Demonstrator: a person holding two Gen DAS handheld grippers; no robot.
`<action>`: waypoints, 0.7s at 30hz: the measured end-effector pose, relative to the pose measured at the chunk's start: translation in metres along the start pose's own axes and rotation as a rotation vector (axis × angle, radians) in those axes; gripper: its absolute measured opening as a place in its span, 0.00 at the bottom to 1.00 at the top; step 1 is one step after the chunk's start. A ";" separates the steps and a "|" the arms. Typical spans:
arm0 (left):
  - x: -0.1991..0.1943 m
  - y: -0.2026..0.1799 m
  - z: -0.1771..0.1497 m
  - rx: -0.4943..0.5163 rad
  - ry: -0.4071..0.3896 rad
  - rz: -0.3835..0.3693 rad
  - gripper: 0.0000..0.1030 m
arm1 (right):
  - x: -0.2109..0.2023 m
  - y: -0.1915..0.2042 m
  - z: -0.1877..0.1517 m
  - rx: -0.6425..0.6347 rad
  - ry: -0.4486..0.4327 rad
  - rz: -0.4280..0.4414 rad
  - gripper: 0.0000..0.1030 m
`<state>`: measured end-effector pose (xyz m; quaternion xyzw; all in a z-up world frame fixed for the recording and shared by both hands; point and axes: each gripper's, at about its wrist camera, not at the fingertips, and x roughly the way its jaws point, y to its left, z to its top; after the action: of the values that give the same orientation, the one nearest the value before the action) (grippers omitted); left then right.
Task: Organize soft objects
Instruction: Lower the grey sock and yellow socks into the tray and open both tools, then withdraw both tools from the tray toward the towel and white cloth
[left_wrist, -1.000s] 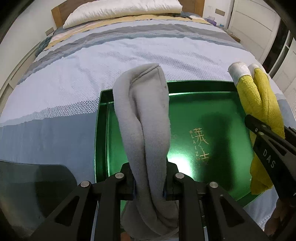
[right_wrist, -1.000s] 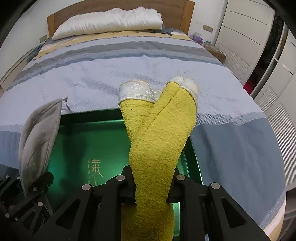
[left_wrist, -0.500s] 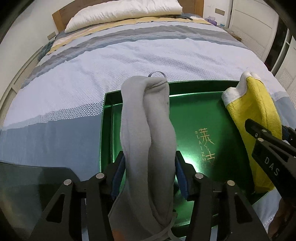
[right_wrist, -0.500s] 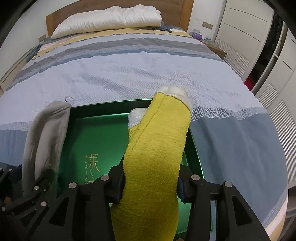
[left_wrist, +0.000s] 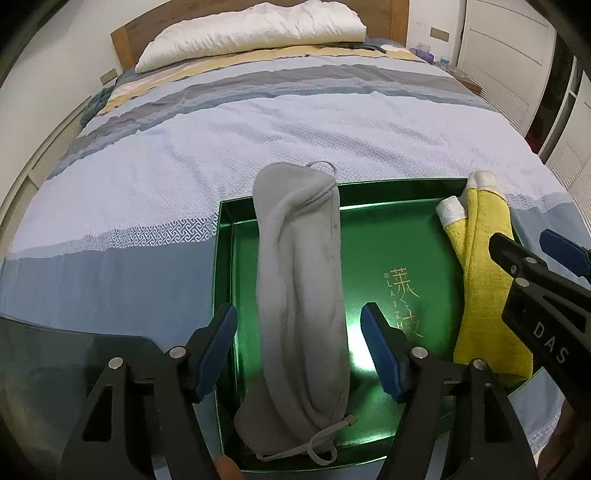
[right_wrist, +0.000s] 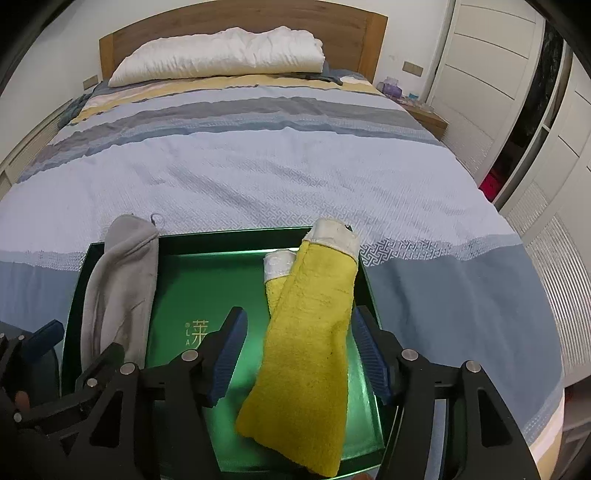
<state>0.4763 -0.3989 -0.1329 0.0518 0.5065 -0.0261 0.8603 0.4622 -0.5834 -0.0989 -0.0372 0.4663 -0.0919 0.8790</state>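
A shiny green tray (left_wrist: 369, 229) (right_wrist: 221, 280) lies on the bed. A folded grey cloth (left_wrist: 303, 295) lies along the tray's left side; it also shows in the right wrist view (right_wrist: 118, 288). My left gripper (left_wrist: 299, 354) is open, its blue pads either side of the grey cloth, not pressing it. A folded yellow cloth with white trim (right_wrist: 310, 339) lies along the tray's right side, its far end on the rim; it also shows in the left wrist view (left_wrist: 480, 280). My right gripper (right_wrist: 295, 354) is open around it.
The tray sits on a striped blue, grey and white bedspread (right_wrist: 258, 166). A white pillow (right_wrist: 221, 55) lies at the wooden headboard. A nightstand (right_wrist: 424, 114) and white wardrobe doors (right_wrist: 480, 74) stand to the right of the bed.
Both grippers have opened and let go of their cloths. The grey and yellow cloths, held upright before, now lie flat in the tray. Both grippers have drawn back a little.
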 end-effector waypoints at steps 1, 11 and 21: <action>-0.001 0.000 0.000 0.000 -0.003 0.000 0.62 | -0.001 0.001 0.000 -0.001 0.000 -0.002 0.59; -0.007 0.001 -0.003 0.004 -0.005 -0.004 0.62 | -0.013 0.004 -0.001 -0.004 -0.001 -0.017 0.59; -0.020 -0.004 -0.020 0.027 -0.001 -0.030 0.62 | -0.028 -0.002 -0.007 0.011 -0.019 -0.064 0.66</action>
<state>0.4493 -0.4011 -0.1253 0.0558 0.5062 -0.0459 0.8594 0.4412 -0.5797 -0.0799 -0.0479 0.4562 -0.1223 0.8801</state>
